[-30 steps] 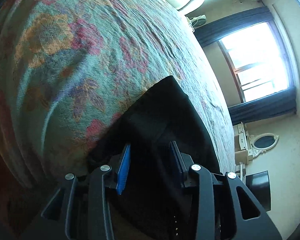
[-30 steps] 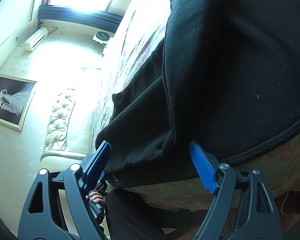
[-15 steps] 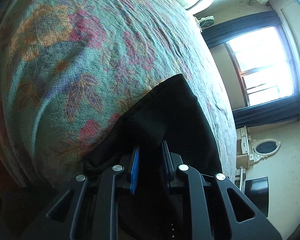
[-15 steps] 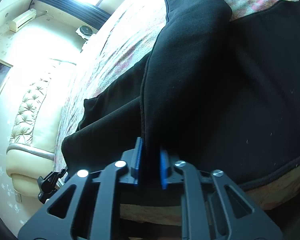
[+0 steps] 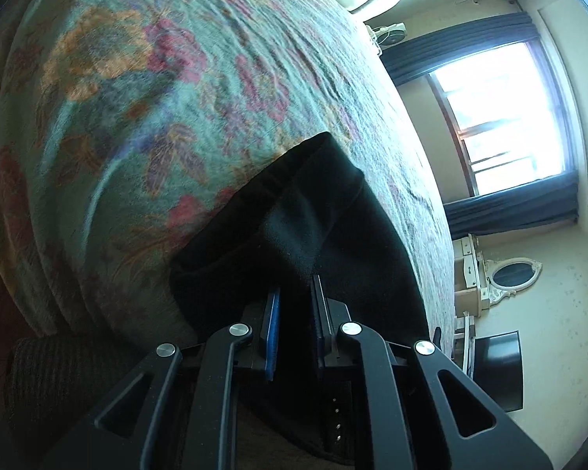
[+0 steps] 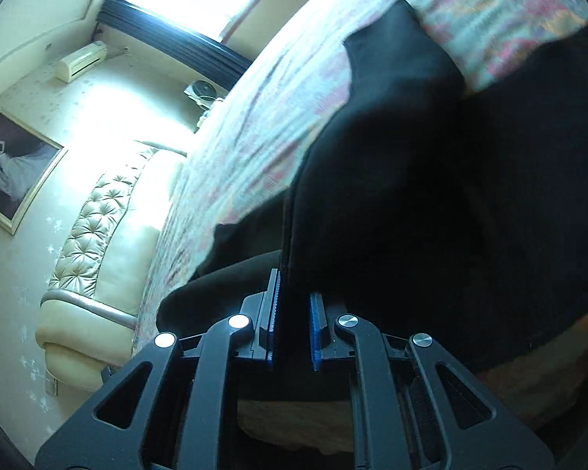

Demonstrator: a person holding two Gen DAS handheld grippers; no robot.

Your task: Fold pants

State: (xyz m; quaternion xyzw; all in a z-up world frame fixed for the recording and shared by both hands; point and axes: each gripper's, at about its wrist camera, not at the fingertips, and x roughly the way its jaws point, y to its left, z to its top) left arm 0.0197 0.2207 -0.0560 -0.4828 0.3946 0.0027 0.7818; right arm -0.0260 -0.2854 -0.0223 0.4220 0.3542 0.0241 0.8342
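Black pants [image 5: 317, 227] lie on a bed with a floral cover [image 5: 145, 90]. In the left wrist view my left gripper [image 5: 296, 297] is shut on a bunched edge of the pants near the bed's side and lifts the cloth into a ridge. In the right wrist view my right gripper [image 6: 294, 293] is shut on another edge of the pants [image 6: 411, 196], which rise from the jaws in a raised fold. The rest of the pants spread dark to the right over the floral cover [image 6: 278, 117].
A cream tufted headboard [image 6: 98, 254] stands at the bed's far end. A bright window with dark curtains [image 5: 501, 117], a white dresser with an oval mirror [image 5: 505, 274] and a wall air conditioner [image 6: 80, 60] line the room.
Both grippers went from open around the cloth to shut on it. Both have since lifted their edges, so the pants rise in folds off the bed.
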